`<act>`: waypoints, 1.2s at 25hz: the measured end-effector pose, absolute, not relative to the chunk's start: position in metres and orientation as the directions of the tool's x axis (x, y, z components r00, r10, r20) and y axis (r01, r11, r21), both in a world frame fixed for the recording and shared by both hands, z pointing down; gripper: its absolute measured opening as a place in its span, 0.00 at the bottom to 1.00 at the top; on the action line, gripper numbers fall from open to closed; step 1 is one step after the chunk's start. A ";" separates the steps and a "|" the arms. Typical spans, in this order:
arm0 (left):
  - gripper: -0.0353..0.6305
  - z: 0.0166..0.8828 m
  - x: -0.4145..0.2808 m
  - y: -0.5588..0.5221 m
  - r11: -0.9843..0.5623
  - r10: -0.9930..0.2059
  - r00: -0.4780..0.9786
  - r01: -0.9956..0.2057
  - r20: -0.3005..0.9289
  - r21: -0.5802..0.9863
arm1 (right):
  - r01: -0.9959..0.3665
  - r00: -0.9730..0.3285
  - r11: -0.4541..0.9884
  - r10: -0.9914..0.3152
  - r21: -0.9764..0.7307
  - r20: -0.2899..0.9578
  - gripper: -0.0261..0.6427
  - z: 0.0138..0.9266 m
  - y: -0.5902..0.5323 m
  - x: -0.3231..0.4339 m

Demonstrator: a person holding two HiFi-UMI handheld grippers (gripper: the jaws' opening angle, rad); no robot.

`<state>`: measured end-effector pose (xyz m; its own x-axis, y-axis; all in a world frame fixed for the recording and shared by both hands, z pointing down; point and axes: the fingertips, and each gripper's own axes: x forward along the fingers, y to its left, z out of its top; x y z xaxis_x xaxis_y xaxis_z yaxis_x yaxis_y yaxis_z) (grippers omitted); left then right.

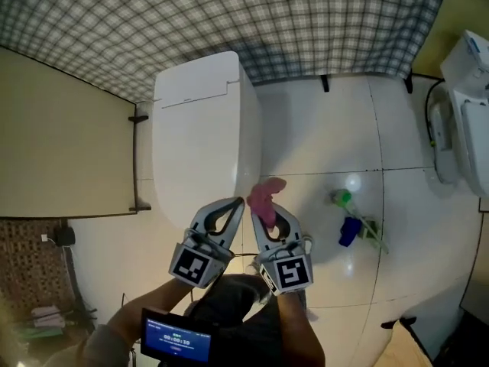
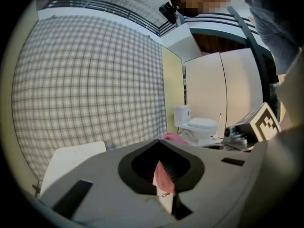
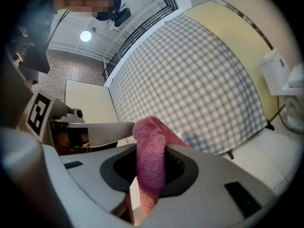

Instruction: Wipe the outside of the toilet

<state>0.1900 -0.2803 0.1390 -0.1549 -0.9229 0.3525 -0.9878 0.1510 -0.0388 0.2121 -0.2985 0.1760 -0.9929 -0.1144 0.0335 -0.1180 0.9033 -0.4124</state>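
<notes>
A white toilet [image 1: 199, 128] with its lid down stands before me against the plaid wall; its lid [image 2: 71, 163] also shows low in the left gripper view. My right gripper [image 1: 269, 205] is shut on a pink cloth [image 1: 265, 193], which sticks up past the jaws [image 3: 149, 156]. It hovers at the toilet's front right edge. My left gripper [image 1: 238, 202] is right beside it, over the toilet's front, with its jaws closed together. In the left gripper view a thin pink and white sliver [image 2: 164, 184] shows in the slit between its jaws; I cannot tell what it is.
A green and blue toilet brush [image 1: 353, 224] lies on the white tiled floor to the right. A second white toilet [image 1: 462, 105] stands at the far right. A beige partition [image 1: 61, 144] closes off the left. A phone [image 1: 176, 341] sits near my body.
</notes>
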 end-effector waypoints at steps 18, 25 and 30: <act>0.06 0.073 0.211 -0.171 -0.405 -0.893 0.379 -0.912 0.242 -0.067 | -0.613 -0.765 0.692 -0.641 -0.380 0.067 0.17 0.088 -0.185 0.273; 0.06 0.118 0.248 -0.109 -0.475 -0.844 0.439 -0.878 0.310 -0.051 | -0.682 -0.688 0.611 -0.722 -0.402 0.070 0.17 0.136 -0.119 0.319; 0.06 0.177 0.258 -0.059 -0.496 -0.816 0.434 -0.865 0.382 -0.077 | -0.657 -0.700 0.590 -0.709 -0.469 0.087 0.17 0.206 -0.067 0.322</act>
